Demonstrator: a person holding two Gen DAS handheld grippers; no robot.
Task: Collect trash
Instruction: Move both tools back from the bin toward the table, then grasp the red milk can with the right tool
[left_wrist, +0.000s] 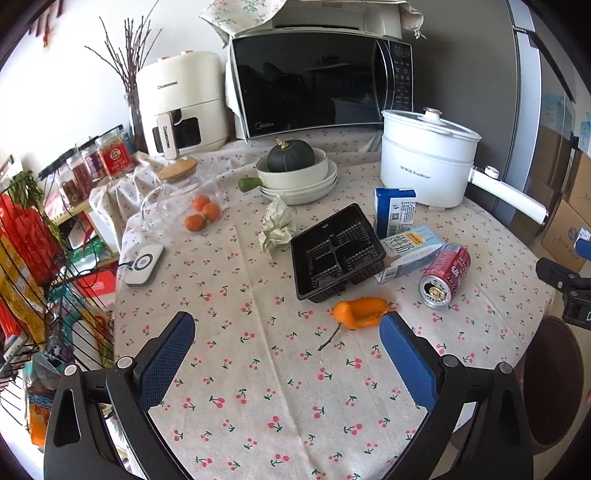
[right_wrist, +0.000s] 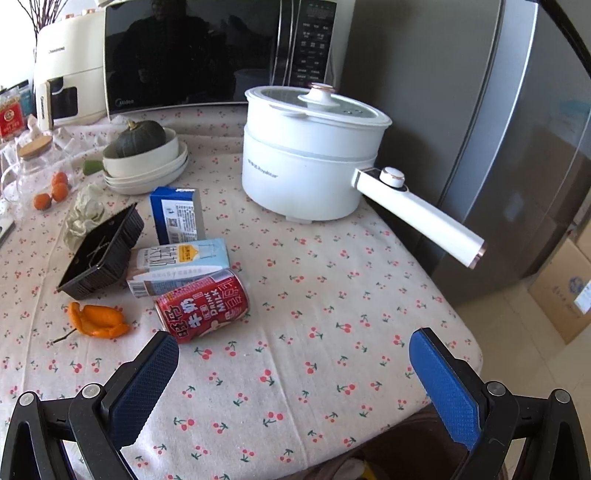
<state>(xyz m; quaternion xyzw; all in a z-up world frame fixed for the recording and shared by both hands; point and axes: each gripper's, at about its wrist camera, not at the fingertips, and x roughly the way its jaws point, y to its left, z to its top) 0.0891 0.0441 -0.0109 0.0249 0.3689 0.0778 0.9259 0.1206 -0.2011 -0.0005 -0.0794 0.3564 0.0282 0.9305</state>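
Observation:
Trash lies on the cherry-print tablecloth: an orange peel (left_wrist: 360, 313) (right_wrist: 98, 319), a red drink can (left_wrist: 445, 275) (right_wrist: 205, 304) on its side, a light-blue milk carton (left_wrist: 408, 254) (right_wrist: 181, 264), a blue-and-white carton (left_wrist: 395, 212) (right_wrist: 179, 216) standing upright, a black plastic tray (left_wrist: 334, 253) (right_wrist: 103, 253) and a crumpled paper ball (left_wrist: 277, 225) (right_wrist: 83, 214). My left gripper (left_wrist: 287, 328) is open, its right pad just in front of the peel. My right gripper (right_wrist: 293, 349) is open, its left pad close to the can. Neither holds anything.
At the back stand a microwave (left_wrist: 314, 79), an air fryer (left_wrist: 181, 101), a white electric pot (left_wrist: 426, 158) (right_wrist: 310, 158) with a long handle (right_wrist: 421, 212), bowls holding a squash (left_wrist: 295, 173), a glass jar (left_wrist: 175, 199) and small oranges (left_wrist: 202, 216). A wire rack (left_wrist: 33, 280) stands left; a fridge (right_wrist: 498, 129) stands right.

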